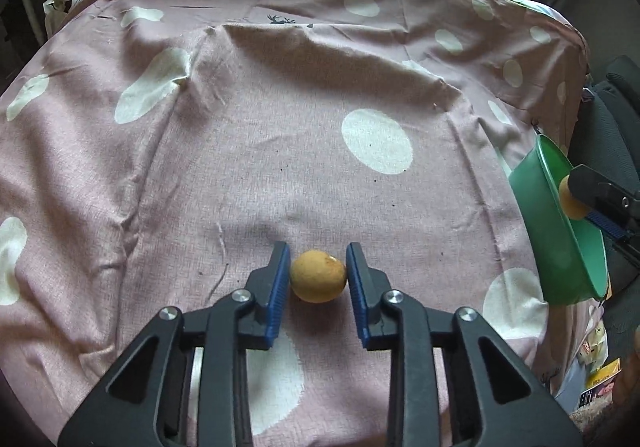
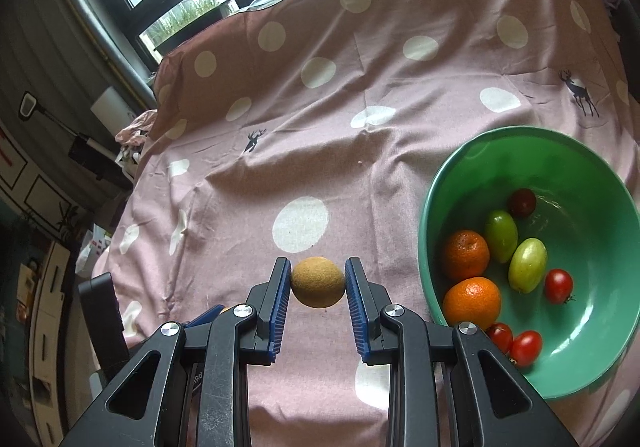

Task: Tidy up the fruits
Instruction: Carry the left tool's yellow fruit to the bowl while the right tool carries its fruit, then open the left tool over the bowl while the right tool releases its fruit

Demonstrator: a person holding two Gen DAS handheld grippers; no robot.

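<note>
The left gripper [image 1: 318, 273] has its blue pads closed around a small round yellow-brown fruit [image 1: 318, 281]. The left pad touches it and the right pad stands at its edge, so I judge it gripped or very nearly so. The fruit sits low over the pink polka-dot cloth [image 1: 280, 127], with a dark shadow just beneath it; whether it still rests on the cloth I cannot tell.

The right gripper [image 2: 318, 283] is clamped on a second brownish-yellow round fruit [image 2: 318, 282], both pads pressing its sides, and it hangs above the cloth just beside the green bowl [image 2: 592, 175]. (The left wrist view shows this same pairing at its right edge: fruit in the pads, right at the bowl's rim.)

The bowl already holds most of the sorting: two oranges [image 2: 472, 299], two green oval fruits [image 2: 528, 265], several red cherry tomatoes [image 2: 558, 285] and one darker tomato [image 2: 522, 203] near the far wall.

By my reading the task is close to finished. No other loose fruit shows on the cloth in either view, so what is left appears to be these two pieces: the right one needs only a short carry over the rim and a release, the left one a lift and a longer trip across to the bowl, which lies well apart from it.
</note>
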